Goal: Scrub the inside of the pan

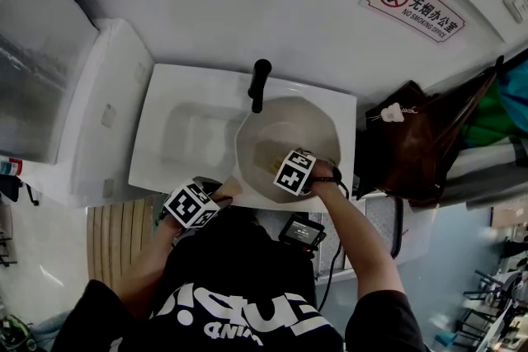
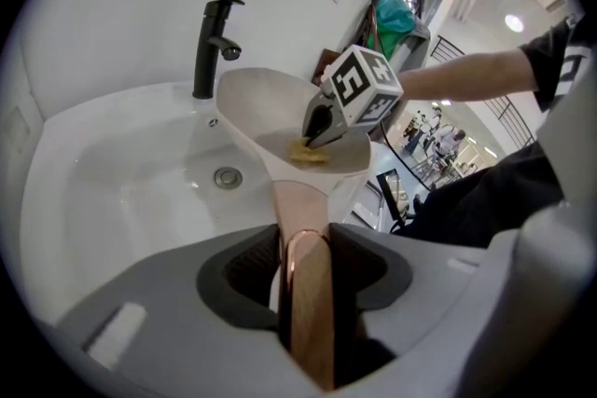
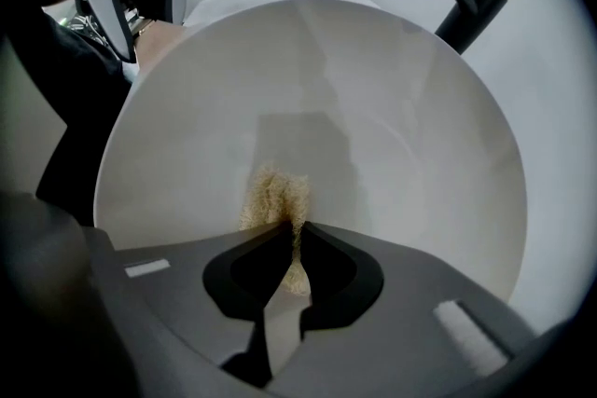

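Observation:
A cream-coloured pan (image 1: 285,148) is tilted over the white sink (image 1: 177,140), its bowl (image 3: 317,116) facing me. The pan's copper-and-wood handle (image 2: 306,294) runs between the jaws of my left gripper (image 2: 303,270), which is shut on it at the sink's near edge. My right gripper (image 3: 291,233) is shut on a tan scrubbing pad (image 3: 275,200) pressed against the pan's inner bottom. In the left gripper view the right gripper (image 2: 326,121) and the scrubbing pad (image 2: 308,154) sit inside the pan (image 2: 280,121). From the head view the marker cubes show the left gripper (image 1: 191,206) and right gripper (image 1: 294,173).
A black faucet (image 1: 259,84) stands at the back of the sink, close to the pan's far rim. The drain (image 2: 228,177) lies in the basin left of the pan. A brown bag (image 1: 421,144) hangs to the right. A white wall rises behind.

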### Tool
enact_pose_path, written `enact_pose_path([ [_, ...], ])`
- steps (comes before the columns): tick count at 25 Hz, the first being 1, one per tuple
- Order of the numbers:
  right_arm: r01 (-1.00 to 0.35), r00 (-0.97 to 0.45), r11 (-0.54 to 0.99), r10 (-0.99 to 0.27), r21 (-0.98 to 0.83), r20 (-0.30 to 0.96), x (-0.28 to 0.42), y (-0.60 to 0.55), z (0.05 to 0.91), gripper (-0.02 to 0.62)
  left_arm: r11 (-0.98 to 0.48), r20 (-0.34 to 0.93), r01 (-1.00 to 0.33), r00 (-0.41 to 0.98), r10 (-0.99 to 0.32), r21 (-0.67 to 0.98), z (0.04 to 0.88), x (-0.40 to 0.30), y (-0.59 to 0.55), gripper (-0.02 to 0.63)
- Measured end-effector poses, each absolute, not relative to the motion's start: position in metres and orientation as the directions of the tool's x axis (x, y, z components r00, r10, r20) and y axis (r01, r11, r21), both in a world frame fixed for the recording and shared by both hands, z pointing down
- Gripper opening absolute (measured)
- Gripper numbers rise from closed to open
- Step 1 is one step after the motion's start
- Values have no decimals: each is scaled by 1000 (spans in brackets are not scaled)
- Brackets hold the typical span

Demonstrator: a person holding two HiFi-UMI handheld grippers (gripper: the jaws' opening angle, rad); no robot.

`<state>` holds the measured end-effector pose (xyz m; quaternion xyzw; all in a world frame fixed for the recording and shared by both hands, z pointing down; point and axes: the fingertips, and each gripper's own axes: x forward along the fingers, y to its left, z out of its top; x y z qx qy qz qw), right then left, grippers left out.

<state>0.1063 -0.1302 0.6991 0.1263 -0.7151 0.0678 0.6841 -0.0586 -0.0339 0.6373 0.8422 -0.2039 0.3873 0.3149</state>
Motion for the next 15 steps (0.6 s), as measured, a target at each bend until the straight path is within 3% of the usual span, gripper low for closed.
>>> enact_pose_path([
  [15, -262, -151, 964, -89, 47, 984, 50, -134, 700, 38, -708, 796, -599, 599, -86, 374, 643, -59, -34, 161],
])
